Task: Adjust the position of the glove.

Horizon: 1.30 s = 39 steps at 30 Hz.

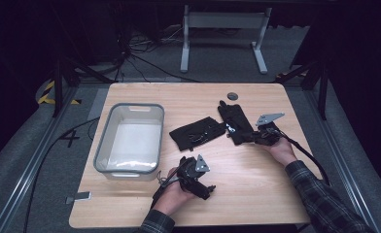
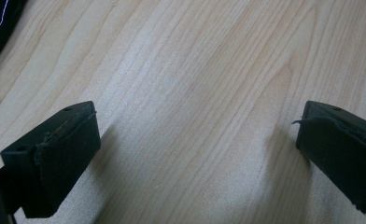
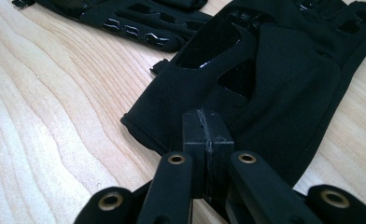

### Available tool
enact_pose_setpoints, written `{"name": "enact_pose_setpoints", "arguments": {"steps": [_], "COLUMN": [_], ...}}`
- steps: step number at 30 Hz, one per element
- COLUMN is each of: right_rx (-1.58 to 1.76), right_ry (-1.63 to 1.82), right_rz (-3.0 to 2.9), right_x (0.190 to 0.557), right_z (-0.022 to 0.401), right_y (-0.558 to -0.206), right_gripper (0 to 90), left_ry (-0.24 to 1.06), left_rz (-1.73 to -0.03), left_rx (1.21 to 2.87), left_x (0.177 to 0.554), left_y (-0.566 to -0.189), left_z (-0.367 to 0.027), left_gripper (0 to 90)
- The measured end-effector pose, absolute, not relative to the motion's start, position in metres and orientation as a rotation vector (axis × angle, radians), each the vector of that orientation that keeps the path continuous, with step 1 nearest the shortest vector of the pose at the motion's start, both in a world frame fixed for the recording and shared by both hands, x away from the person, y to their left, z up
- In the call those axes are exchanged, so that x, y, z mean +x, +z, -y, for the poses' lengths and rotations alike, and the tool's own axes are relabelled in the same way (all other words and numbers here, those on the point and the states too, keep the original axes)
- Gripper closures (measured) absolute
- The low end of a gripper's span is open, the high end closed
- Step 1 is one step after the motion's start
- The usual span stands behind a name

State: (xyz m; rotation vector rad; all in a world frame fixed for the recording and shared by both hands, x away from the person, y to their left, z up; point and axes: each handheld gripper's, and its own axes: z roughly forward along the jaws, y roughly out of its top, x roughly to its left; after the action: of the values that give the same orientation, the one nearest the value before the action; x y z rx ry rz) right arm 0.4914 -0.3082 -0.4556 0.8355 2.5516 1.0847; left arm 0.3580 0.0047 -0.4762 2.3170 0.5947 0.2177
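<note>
The black fabric glove lies flat on the bench, its cuff edge pinched in the right gripper. A second black glove lies flat beyond it, up-left of that gripper.

right tongs: jaws pressed together at cuff edge of near glove | second glove beyond

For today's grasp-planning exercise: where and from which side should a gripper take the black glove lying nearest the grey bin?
Grip the black glove at its cuff edge on the bin side, coming from above and the left. It lies flat on the table, so only a thin edge can be pinched. The open left gripper is free.
</note>
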Motion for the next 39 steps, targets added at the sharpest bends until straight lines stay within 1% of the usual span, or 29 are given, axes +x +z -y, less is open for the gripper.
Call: {"name": "enact_pose_setpoints", "arguments": {"steps": [11, 22, 39], "right_rx": [0.836, 0.837, 0.821], "right_ry": [1.052, 1.036, 1.029], "right_rz": [-2.578, -2.593, -2.643], "right_x": [0.48, 0.458, 0.41], "right_z": [0.314, 0.325, 0.344], "right_y": [-0.453, -0.452, -0.451], "right_gripper": [90.0, 90.0, 90.0], "left_ry": [0.219, 0.216, 0.215], "left_rz": [-0.597, -0.595, -0.596], "left_rx": [2.316, 2.318, 2.318], "left_x": [0.357, 0.357, 0.357], "left_y": [-0.476, -0.476, -0.476], "left_z": [-0.005, -0.005, -0.005], "left_gripper": [0.4, 0.4, 0.4]}}
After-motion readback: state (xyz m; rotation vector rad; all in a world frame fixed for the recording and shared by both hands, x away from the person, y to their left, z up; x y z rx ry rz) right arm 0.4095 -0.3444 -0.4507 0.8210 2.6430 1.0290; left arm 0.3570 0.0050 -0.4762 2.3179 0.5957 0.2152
